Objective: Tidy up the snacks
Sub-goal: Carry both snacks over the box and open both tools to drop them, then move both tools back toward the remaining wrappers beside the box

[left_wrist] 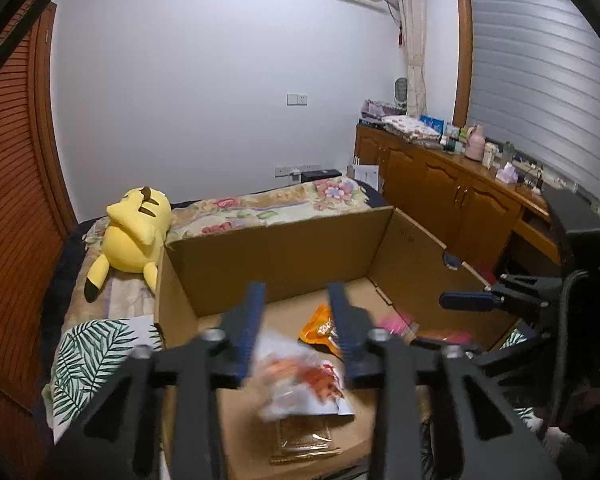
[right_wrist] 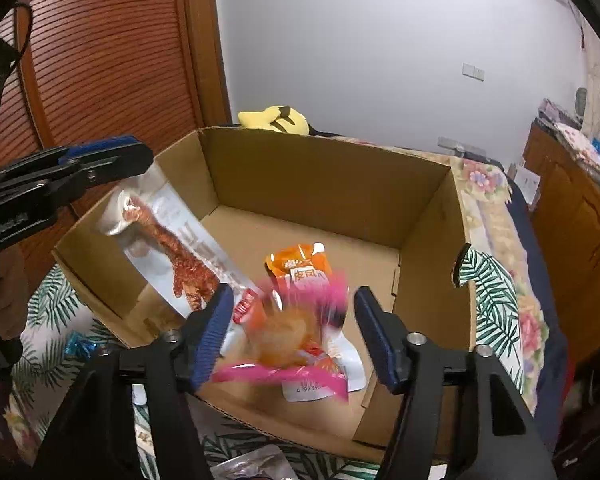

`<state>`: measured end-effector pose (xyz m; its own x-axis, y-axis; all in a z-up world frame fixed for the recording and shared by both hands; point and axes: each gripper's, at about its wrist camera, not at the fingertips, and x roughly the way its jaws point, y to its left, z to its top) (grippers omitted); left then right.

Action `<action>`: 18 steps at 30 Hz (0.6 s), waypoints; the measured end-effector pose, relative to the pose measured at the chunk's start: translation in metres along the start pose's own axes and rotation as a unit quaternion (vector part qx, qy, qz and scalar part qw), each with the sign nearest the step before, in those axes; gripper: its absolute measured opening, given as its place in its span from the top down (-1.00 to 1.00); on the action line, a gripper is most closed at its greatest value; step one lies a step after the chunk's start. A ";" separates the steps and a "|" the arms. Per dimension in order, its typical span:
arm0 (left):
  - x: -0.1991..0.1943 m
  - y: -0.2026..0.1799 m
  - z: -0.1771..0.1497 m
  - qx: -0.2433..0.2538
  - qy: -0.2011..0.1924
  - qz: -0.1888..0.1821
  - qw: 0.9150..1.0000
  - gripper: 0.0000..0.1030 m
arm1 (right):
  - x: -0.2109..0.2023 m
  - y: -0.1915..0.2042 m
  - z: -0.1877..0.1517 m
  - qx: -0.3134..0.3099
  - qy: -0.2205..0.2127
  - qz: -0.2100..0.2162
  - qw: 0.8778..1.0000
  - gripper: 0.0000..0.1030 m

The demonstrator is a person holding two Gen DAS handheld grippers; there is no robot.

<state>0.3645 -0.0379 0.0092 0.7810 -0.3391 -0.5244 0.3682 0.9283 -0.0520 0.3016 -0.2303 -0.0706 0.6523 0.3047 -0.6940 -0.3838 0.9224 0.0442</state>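
Note:
An open cardboard box (left_wrist: pixel 284 252) (right_wrist: pixel 332 184) sits on the bed. My left gripper (left_wrist: pixel 296 308) is open above it; a blurred white snack packet with red print (left_wrist: pixel 304 380) is below its fingers, falling loose. In the right wrist view that packet (right_wrist: pixel 172 240) hangs by the left gripper (right_wrist: pixel 100 160) at the box's left wall. My right gripper (right_wrist: pixel 292 320) is open over the box; a blurred pink-edged snack packet (right_wrist: pixel 296 336) drops between its fingers. An orange packet (right_wrist: pixel 300 264) (left_wrist: pixel 320 326) lies on the box floor. A gold packet (left_wrist: pixel 304 444) lies near the box's front.
A yellow plush toy (left_wrist: pixel 134 232) lies on the bed left of the box. A leaf-print cloth (left_wrist: pixel 88 360) (right_wrist: pixel 492 300) lies around the box. A wooden sideboard (left_wrist: pixel 452 196) with clutter runs along the right. A louvred wooden door (right_wrist: pixel 108 80) stands left. Another packet (right_wrist: pixel 252 468) lies in front of the box.

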 end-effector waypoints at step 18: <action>-0.090 -0.008 -0.024 0.006 -0.024 -0.010 1.000 -0.15 | -0.115 0.038 -0.040 -0.003 -0.082 0.003 0.997 -0.29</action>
<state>0.2786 -0.0114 0.0366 0.7967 -0.3639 -0.4827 0.3894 0.9197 -0.0505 0.1853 -0.2398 -0.0178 0.7480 0.3451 -0.5669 -0.3919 0.9190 0.0425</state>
